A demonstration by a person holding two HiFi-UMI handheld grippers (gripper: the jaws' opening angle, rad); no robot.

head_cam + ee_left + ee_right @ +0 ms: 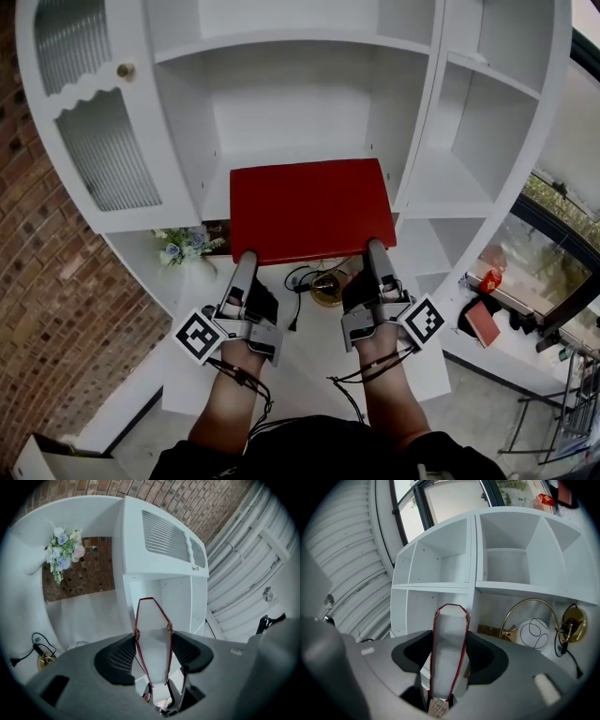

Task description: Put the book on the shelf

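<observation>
A: Book position?
B: Held flat, cover up: red book [309, 208], far edge at the front edge of the white shelf's [281, 37] middle compartment.
A: Claws?
B: Both clenched on it: left gripper [247, 257] at the near-left corner, right gripper [375, 247] at the near-right (pads press both covers).

Domestic interior, likely living room. Evidence: white shelf unit [281, 36] with ribbed-glass cabinet door [108, 155], exposed brick wall [42, 309], flower bouquet [183, 246], gold lamp [533, 619] on counter, large window [454, 498] alongside.
</observation>
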